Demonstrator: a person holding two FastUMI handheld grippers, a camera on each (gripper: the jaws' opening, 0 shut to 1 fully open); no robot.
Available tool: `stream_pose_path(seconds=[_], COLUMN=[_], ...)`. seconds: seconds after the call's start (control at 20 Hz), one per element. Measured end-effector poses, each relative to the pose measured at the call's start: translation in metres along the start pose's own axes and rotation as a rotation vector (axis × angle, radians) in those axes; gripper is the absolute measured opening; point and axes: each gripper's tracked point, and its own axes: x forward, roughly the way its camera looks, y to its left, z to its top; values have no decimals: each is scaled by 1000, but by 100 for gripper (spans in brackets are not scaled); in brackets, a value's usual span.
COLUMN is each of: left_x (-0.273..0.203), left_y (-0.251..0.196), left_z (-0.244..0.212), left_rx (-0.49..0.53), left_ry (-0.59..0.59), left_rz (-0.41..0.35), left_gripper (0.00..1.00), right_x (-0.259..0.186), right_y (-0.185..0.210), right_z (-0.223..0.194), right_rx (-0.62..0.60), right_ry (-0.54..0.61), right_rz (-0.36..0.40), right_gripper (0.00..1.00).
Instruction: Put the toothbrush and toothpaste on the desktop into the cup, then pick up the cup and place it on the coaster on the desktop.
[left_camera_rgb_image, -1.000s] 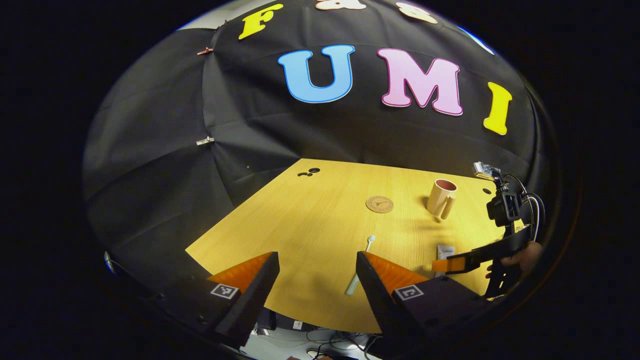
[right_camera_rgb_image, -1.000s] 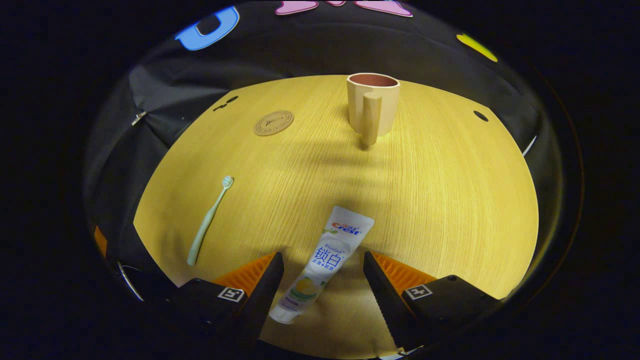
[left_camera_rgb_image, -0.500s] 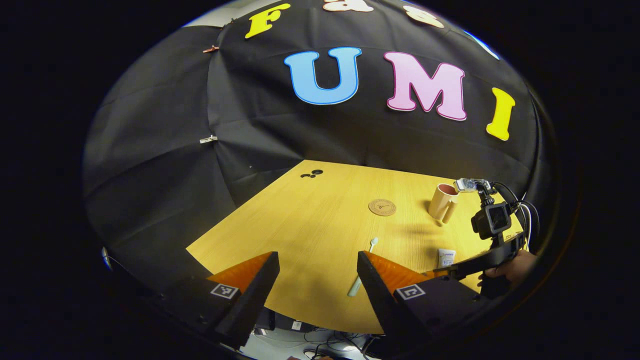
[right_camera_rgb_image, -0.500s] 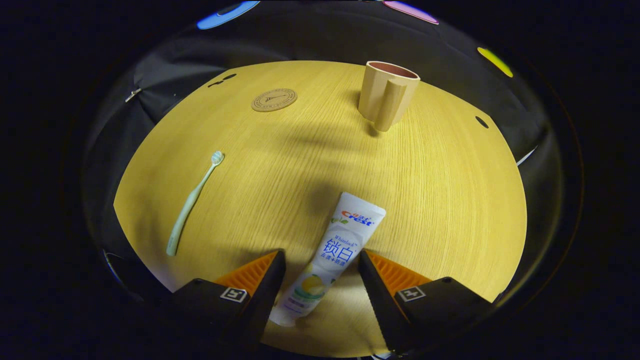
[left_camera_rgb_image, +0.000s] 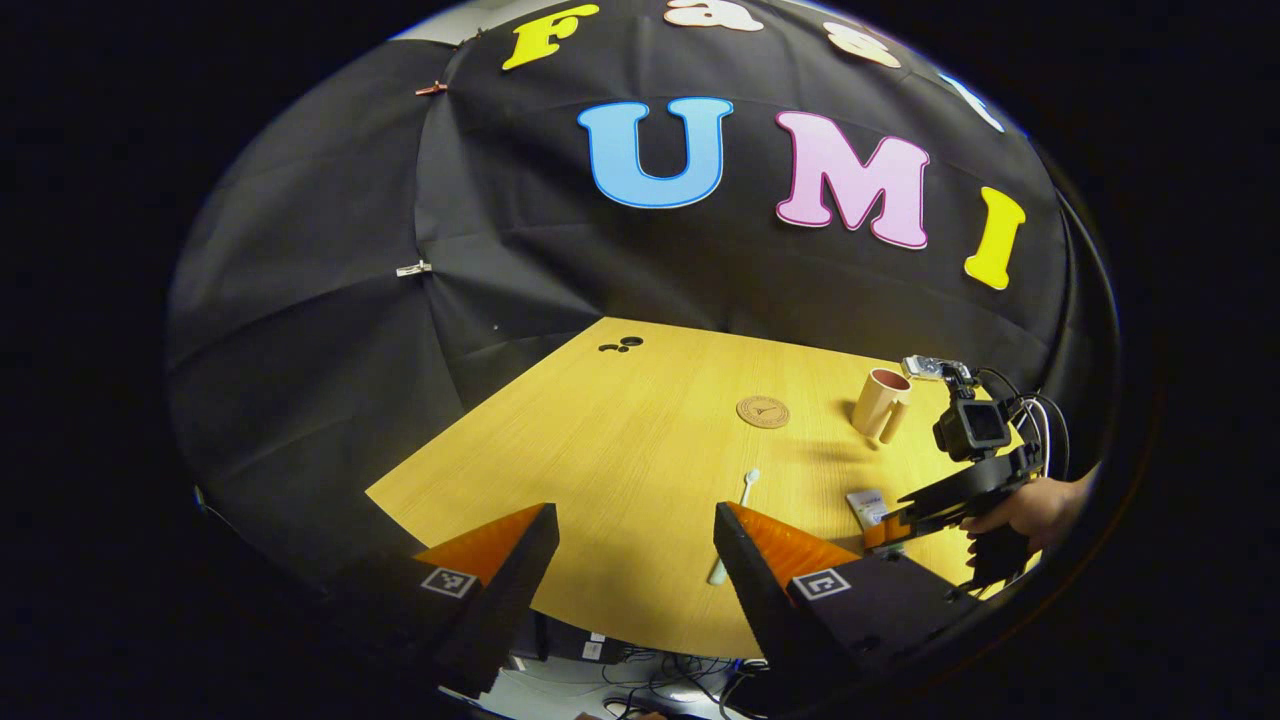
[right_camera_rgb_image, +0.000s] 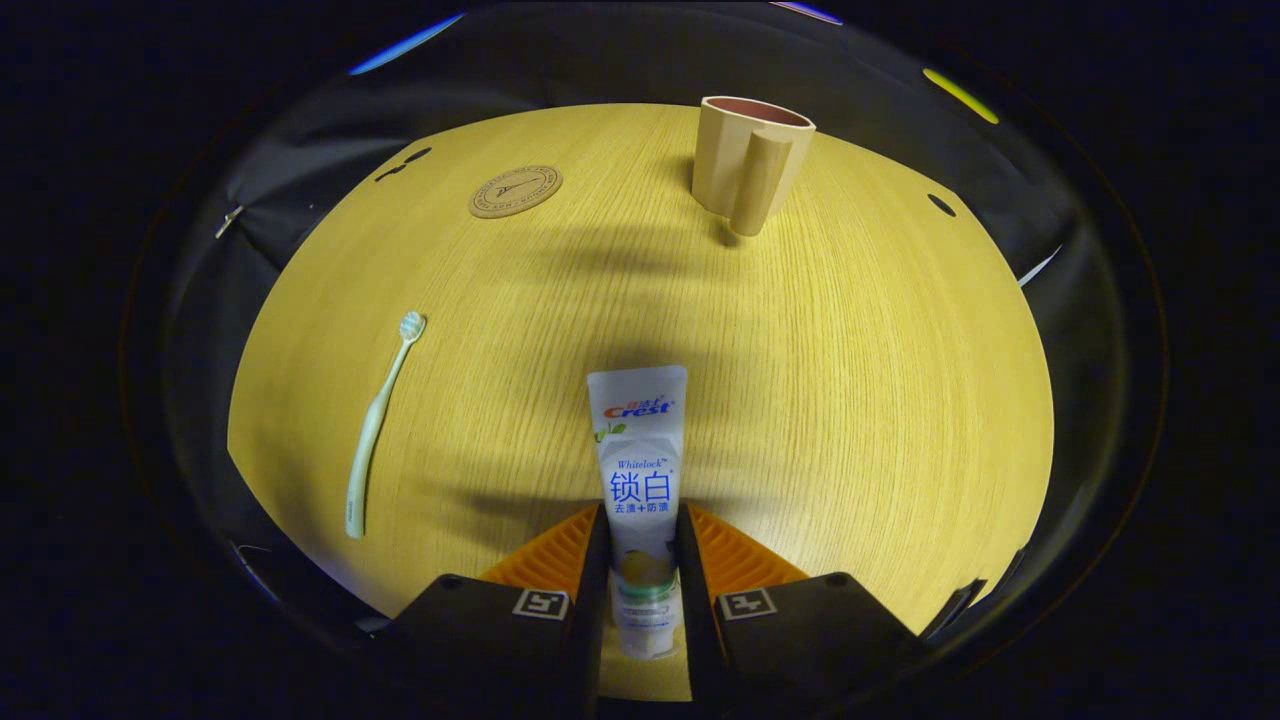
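**Inspector:** Begin with the largest item.

**Assistant:** The desktop (right_camera_rgb_image: 880, 400), a yellow wood-grain surface, with black cloth (left_camera_rgb_image: 330, 300) hanging behind it. Two small dark holes (left_camera_rgb_image: 620, 345) sit near its far edge in the left gripper view.

**Inspector:** The grippers?

**Assistant:** The right gripper (right_camera_rgb_image: 640, 560) has both fingers closed in against the sides of the toothpaste (right_camera_rgb_image: 638, 450), clamping the lower, cap end of the tube. The tube points straight away from the camera, flat end forward, and I cannot tell whether it has left the wood. In the left gripper view the same tool (left_camera_rgb_image: 905, 520) appears at the right, held by a hand (left_camera_rgb_image: 1020, 505), with a small camera (left_camera_rgb_image: 968, 428) mounted on top. The left gripper (left_camera_rgb_image: 630, 560) is spread wide with nothing between its fingers, hanging above the near edge of the desktop.

**Inspector:** The cup?

**Assistant:** The cup (right_camera_rgb_image: 745, 160) stands upright toward the far side, beige outside, reddish inside, handle turned toward the right gripper. It holds nothing that I can see.

**Inspector:** Smaller items.

**Assistant:** The toothbrush (right_camera_rgb_image: 380, 420) lies flat, well to the left of the tube, bristle head at the far end. The coaster (right_camera_rgb_image: 515, 190), a round brown disc, lies bare on the far left, apart from the cup.
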Motion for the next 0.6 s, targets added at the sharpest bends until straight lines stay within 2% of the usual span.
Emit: stream_pose_path(seconds=[0.2,0.3,0.4,0.45,0.6], left_x=[5,6,10,11,18], left_y=[7,6,5,3,-5], left_z=[1,1,1,1,0], left_rx=[8,10,21,29,48], left_ry=[3,3,4,7,15], left_rz=[-19,-34,-45,-51,-64], left_gripper=[98,98,99,99,99], right_x=[1,-1,-2,-2,-4], right_y=[-2,-1,-1,-1,-9], right_z=[0,0,2,3,2], right_rx=[-1,8,15,14,-25], right_ry=[-16,-26,-26,-32,-54], right_rz=[0,16,49,67,67], right_gripper=[42,27,23,17,16])
